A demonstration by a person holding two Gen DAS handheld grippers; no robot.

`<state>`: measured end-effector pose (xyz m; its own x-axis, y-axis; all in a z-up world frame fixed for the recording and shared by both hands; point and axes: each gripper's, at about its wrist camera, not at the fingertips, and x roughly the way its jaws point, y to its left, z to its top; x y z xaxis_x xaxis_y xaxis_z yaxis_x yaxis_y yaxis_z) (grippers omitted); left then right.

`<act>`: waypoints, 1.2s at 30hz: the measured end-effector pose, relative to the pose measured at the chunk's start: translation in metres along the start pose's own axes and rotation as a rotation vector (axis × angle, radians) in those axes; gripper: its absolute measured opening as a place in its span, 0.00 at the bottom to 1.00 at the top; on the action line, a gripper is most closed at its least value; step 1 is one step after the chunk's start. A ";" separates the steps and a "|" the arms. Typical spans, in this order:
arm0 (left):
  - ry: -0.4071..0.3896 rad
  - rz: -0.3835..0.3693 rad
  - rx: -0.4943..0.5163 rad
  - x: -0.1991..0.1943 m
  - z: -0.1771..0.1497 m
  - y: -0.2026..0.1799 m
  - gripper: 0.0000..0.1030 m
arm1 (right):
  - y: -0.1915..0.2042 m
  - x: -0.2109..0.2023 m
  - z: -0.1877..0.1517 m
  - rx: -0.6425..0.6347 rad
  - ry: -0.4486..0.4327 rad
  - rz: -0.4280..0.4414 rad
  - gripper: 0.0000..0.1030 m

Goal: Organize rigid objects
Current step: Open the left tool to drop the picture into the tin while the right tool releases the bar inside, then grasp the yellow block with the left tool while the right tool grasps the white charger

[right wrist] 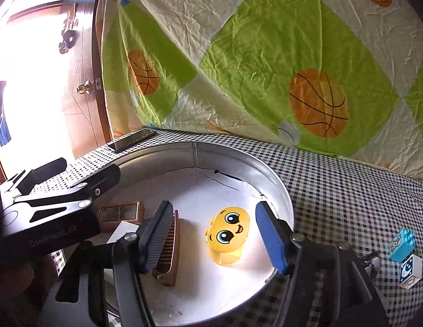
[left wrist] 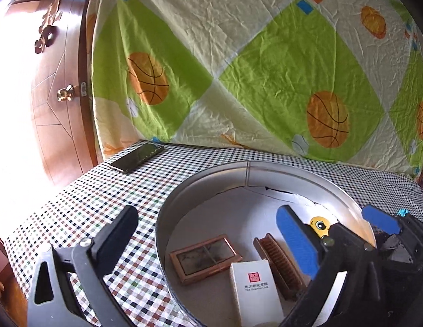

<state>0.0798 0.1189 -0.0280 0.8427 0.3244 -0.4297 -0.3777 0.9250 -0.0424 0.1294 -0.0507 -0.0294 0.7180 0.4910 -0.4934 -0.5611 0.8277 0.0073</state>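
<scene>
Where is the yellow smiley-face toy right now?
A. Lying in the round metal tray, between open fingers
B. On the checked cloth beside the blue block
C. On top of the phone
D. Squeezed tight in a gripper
A: the toy lies on the tray floor, with the right gripper fingers standing apart on either side.

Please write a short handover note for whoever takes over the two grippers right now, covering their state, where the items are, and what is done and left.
Right gripper: open, fingers either side of the yellow face block, not pressing it; the block rests on the tray floor.
Left gripper: open wide, empty, straddling the left rim of the round metal tray.
Done: in the tray are the yellow block, the brown comb, the small framed picture and the white box.
Left: the blue block and the white block sit on the checked cloth right of the tray. A phone lies at the far left corner.
</scene>
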 end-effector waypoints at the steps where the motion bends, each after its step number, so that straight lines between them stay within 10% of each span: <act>1: -0.003 -0.002 0.001 -0.003 -0.001 -0.001 1.00 | -0.001 -0.003 0.000 0.002 -0.004 0.002 0.65; 22: -0.047 -0.169 0.055 -0.056 -0.020 -0.072 1.00 | -0.080 -0.084 -0.043 0.019 -0.014 -0.108 0.66; 36: 0.016 -0.341 0.224 -0.072 -0.049 -0.150 1.00 | -0.170 -0.125 -0.092 0.115 0.173 -0.157 0.66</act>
<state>0.0569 -0.0533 -0.0352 0.8986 -0.0096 -0.4387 0.0166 0.9998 0.0121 0.0966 -0.2778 -0.0489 0.7062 0.3084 -0.6373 -0.3907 0.9204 0.0124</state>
